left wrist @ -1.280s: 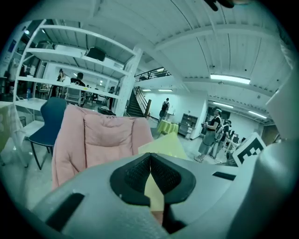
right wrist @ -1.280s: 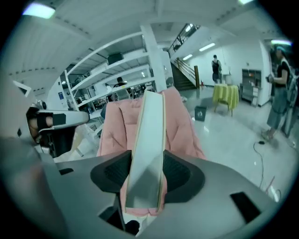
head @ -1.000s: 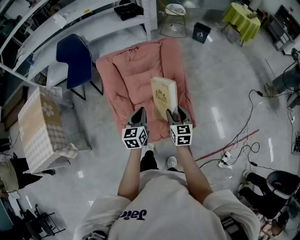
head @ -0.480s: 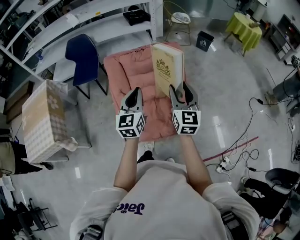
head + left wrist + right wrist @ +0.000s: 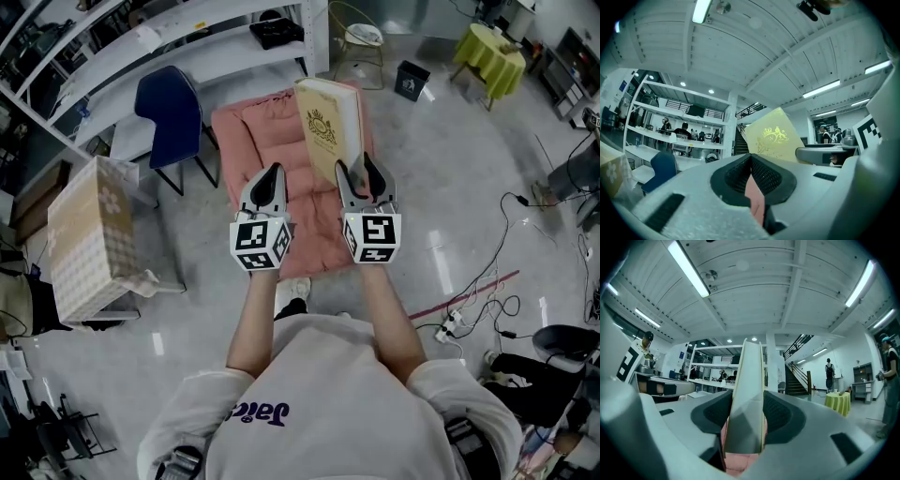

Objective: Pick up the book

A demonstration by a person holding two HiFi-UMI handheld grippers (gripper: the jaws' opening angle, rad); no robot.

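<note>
book (image 5: 328, 122) upright in right gripper's (image 5: 358, 172) clamp over pink cushion (image 5: 262, 131), left gripper (image 5: 270, 178) closed, empty

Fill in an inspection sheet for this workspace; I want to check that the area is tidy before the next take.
Surface: glossy floor, with a pink cushion lying on it.
Job's things: book, cream cover with a gold emblem, upright above the cushion.
Clutter: patterned box at left; black bin.
Grippers: right gripper shut on the book's lower end; left gripper with fingers together, empty.
Cables: loose cables and power strip on the floor at right.
Surroundings: blue chair, white shelving, yellow-green draped table.
</note>
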